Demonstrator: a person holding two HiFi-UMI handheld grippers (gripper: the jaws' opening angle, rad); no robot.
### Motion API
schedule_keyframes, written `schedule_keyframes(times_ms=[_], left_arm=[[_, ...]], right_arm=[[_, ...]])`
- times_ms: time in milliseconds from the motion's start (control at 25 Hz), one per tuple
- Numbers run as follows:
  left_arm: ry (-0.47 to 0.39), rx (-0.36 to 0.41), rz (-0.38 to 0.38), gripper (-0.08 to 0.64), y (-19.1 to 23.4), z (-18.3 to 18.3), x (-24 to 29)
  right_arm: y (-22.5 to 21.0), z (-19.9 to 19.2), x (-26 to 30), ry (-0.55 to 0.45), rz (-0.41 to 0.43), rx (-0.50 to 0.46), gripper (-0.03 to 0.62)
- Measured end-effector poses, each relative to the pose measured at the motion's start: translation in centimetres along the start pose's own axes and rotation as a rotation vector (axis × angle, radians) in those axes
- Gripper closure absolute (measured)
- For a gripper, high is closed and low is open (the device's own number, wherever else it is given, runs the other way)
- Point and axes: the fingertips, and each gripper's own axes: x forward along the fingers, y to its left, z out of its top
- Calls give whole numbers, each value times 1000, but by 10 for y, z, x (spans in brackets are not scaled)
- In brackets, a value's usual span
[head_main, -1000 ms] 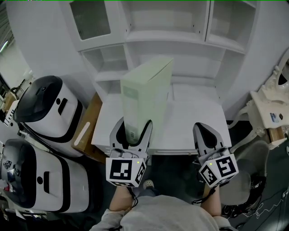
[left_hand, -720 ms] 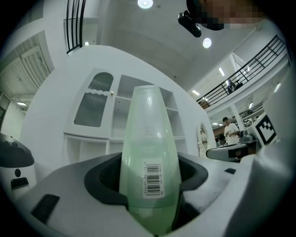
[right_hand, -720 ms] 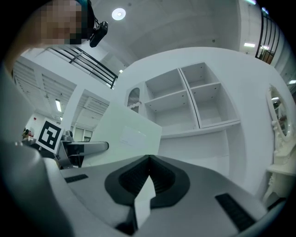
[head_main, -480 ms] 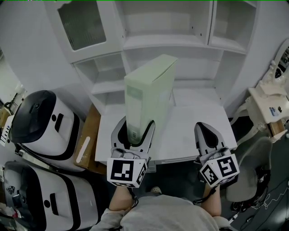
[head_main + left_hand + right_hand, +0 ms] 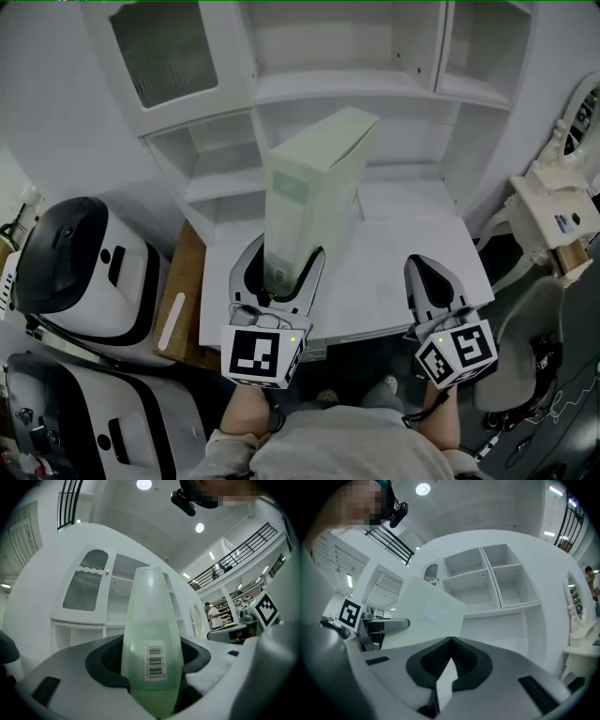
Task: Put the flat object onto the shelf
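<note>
The flat object is a pale green box (image 5: 314, 197) held upright, its barcoded narrow edge (image 5: 151, 660) facing the left gripper view. My left gripper (image 5: 279, 261) is shut on the box's lower end, above the front of the white desk (image 5: 398, 248). The box's top reaches up in front of the white shelf unit (image 5: 347, 84). My right gripper (image 5: 427, 270) hovers over the desk's right front, jaws together with nothing between them. In the right gripper view the box (image 5: 429, 613) stands to the left, before the open shelf compartments (image 5: 487, 581).
Two white-and-black machines (image 5: 84, 272) stand on the floor at left, beside a brown panel (image 5: 183, 291) leaning at the desk's side. An ornate white piece of furniture (image 5: 553, 211) and a grey chair (image 5: 520, 361) are at right. A glazed cabinet door (image 5: 164, 56) is upper left.
The box has risen slightly and drifted right toward the shelves. The head view has shifted, so the shelf unit and the machines at left sit lower in the picture. Both grippers keep their grip states.
</note>
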Motion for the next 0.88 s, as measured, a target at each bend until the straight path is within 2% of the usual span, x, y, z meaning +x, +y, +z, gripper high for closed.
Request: schedule_keyframes(times_ms=[400, 680, 880], left_arm=[[-16, 114, 5, 265, 2, 14, 11], [22, 336, -2, 265, -11, 26, 33], [65, 450, 7, 265, -22, 33, 55]], right_arm=[[-1, 2, 20, -3, 51, 2, 583], [-23, 12, 33, -24, 92, 0, 583], [-45, 21, 45, -42, 129, 1, 583]])
